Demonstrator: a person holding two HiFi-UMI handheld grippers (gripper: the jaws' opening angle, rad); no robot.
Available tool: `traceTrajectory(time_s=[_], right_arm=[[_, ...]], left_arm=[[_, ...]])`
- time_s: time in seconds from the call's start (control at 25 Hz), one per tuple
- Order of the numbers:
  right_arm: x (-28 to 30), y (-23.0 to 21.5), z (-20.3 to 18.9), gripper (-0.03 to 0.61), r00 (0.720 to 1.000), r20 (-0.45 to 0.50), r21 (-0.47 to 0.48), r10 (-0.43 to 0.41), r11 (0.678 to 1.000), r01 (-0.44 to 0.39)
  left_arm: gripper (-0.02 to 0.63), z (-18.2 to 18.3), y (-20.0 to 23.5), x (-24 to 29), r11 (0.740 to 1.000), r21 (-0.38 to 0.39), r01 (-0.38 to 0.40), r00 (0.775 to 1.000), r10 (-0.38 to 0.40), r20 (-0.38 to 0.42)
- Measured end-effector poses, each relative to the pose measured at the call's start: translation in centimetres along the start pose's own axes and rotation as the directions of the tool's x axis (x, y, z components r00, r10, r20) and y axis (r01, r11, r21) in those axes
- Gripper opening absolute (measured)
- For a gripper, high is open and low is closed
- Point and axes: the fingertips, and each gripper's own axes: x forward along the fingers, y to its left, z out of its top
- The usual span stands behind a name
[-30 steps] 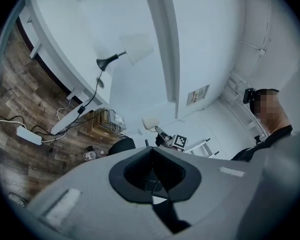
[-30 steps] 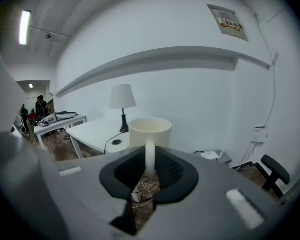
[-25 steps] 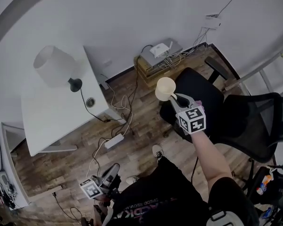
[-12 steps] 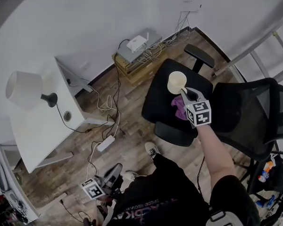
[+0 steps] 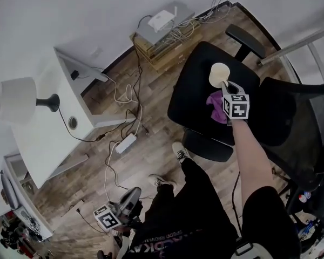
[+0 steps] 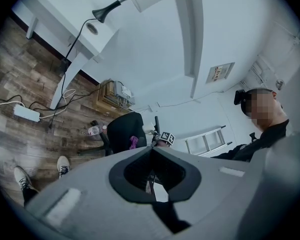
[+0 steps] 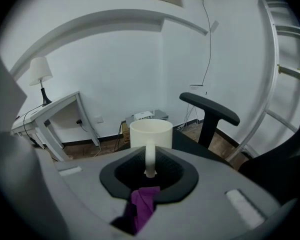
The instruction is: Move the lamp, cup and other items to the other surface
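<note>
My right gripper (image 5: 224, 84) is shut on the handle of a cream cup (image 5: 218, 73), which it holds upright just above the black office chair seat (image 5: 194, 90). In the right gripper view the cup (image 7: 150, 134) stands straight ahead of the jaws (image 7: 150, 156). A purple cloth (image 5: 217, 102) lies on the seat under the gripper. The white-shaded lamp (image 5: 16, 99) stands on the white desk (image 5: 43, 139) far left. My left gripper (image 5: 130, 197) hangs low beside the person's leg, its jaws closed together on nothing (image 6: 150, 151).
A second chair with a mesh back (image 5: 297, 134) stands right of the seat. A power strip (image 5: 125, 143) and cables lie on the wood floor between desk and chair. A low shelf with a router (image 5: 162, 23) is against the wall, and a ladder (image 5: 308, 42) leans at right.
My right gripper has carried the cup down and away from the desk side to just above the chair seat. The left gripper has stayed low by the leg.
</note>
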Motion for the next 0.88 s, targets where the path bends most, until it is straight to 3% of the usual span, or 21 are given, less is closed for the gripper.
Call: traceTrajectory(time_s=[0.2, 0.44, 0.88], right_arm=[[3.8, 0.0, -2.8, 0.051, 0.998, -0.069, 0.059, -0.009, 0.998, 0.013], [6.1, 0.2, -4.5, 0.051, 0.995, -0.097, 0.065, -0.001, 0.998, 0.007], [7.0, -0.4, -6.6, 0.053, 0.991, -0.131, 0.035, 0.04, 0.999, -0.035]], left_arm=[[-0.006, -0.3, 0.8, -0.8, 0.998, -0.024, -0.053, 0.999, 0.053, 0.0], [-0.006, -1.0, 1.4, -0.9, 0.994, -0.054, -0.09, 0.996, 0.09, 0.005], [-0.006, -2.3, 1.0, 1.0, 0.994, -0.075, -0.085, 0.996, 0.083, -0.03]])
